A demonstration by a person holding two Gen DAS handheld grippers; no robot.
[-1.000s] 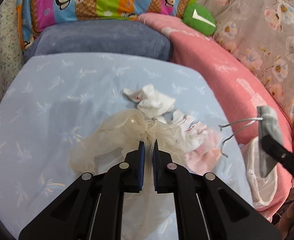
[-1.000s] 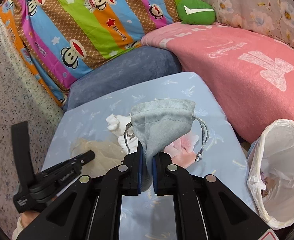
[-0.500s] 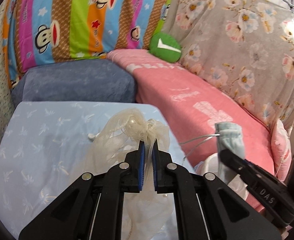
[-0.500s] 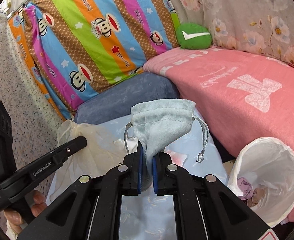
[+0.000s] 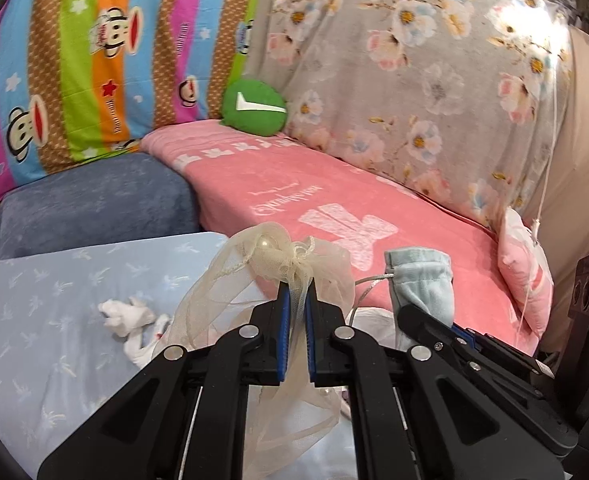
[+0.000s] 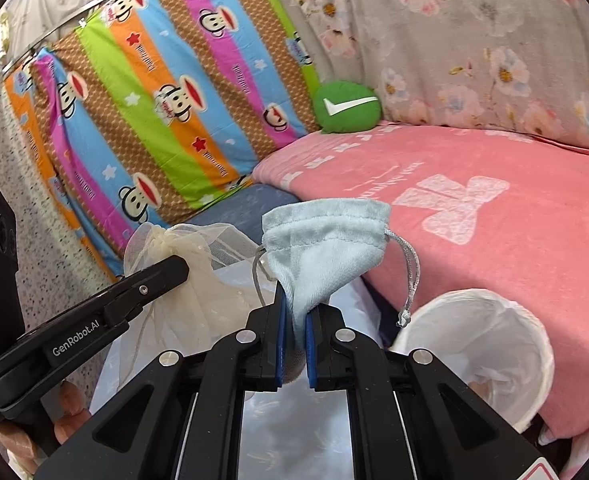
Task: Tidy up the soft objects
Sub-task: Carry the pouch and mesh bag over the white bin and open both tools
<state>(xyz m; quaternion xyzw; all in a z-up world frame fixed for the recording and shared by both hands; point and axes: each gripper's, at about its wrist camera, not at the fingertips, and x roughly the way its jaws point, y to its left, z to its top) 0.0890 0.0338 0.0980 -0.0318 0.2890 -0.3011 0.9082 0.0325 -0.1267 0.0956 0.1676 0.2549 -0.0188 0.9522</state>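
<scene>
While both grippers are hanging above the blue-sheeted surface point(image 5: 54, 312), each is pinching a soft pouch. Left gripper point(image 5: 295, 300) is clamping the gathered neck of a cream mesh bag point(image 5: 230, 292) (a pearl-like bead is sitting at the tied top), and the sheer fabric is draping down between and below the fingers. Right gripper point(image 6: 294, 316) is squeezing a light blue velvet pouch point(image 6: 326, 236) by its lower end, mouth pointing up, grey drawstring point(image 6: 410, 280) dangling off its right side. In the right wrist view the left gripper point(image 6: 174, 270) is showing at lower left with the mesh bag point(image 6: 182, 280) hanging from it, just beside the velvet pouch; a hand point(image 6: 34, 428) is gripping its handle. In the left wrist view the velvet pouch point(image 5: 422, 280) is sitting just right of the mesh bag. White crumpled cloth pieces point(image 5: 130, 316) are lying on the blue sheet, left of the mesh bag. A bin lined with a white plastic bag point(image 6: 494, 344) is standing below right, against the pink blanket point(image 6: 474, 200). A green round cushion point(image 6: 346, 108) is resting at the blanket's far corner.
</scene>
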